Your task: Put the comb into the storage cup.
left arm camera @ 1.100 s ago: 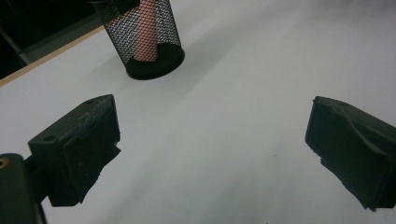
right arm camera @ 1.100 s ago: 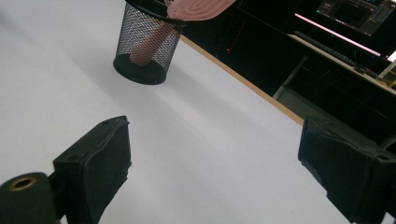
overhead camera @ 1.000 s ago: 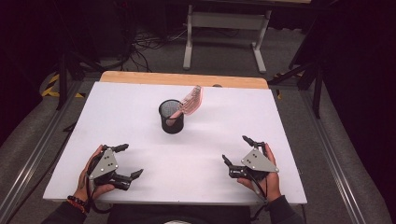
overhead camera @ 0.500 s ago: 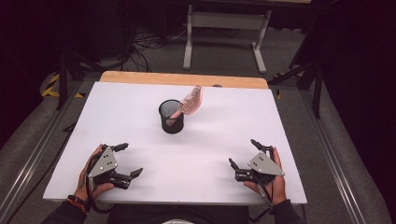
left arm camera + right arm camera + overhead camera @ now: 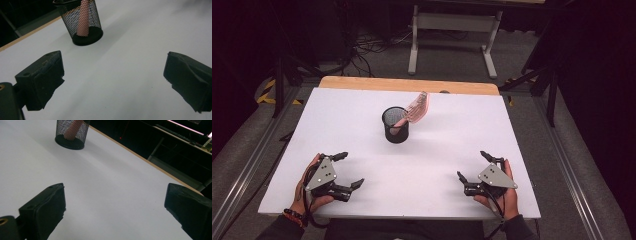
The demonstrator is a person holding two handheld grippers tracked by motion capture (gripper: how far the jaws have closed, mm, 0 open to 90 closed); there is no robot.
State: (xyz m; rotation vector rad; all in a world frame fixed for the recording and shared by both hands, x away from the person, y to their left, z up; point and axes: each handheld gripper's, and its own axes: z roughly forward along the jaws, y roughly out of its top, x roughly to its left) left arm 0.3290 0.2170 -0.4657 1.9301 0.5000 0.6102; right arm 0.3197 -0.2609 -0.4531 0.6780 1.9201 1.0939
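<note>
Black mesh cup (image 5: 395, 125) stood mid-table (image 5: 512, 130), a pink comb-like item (image 5: 414, 109) leaning out over its rim. Both the left gripper (image 5: 347, 170) and the right gripper (image 5: 472, 166) rested near the front edge, well apart from the cup, jaws spread wide, holding nothing. The comb was judged light, stiff and thin; best pinched across its flat upper end. The cup looked tippable.

The right gripper (image 5: 115, 207) holds its two black jaws wide apart over the bare white table (image 5: 112, 187), nothing between them. Ahead and to its left, well off, stands a black mesh cup (image 5: 72, 133) with a pink thing (image 5: 72, 130) inside.
</note>
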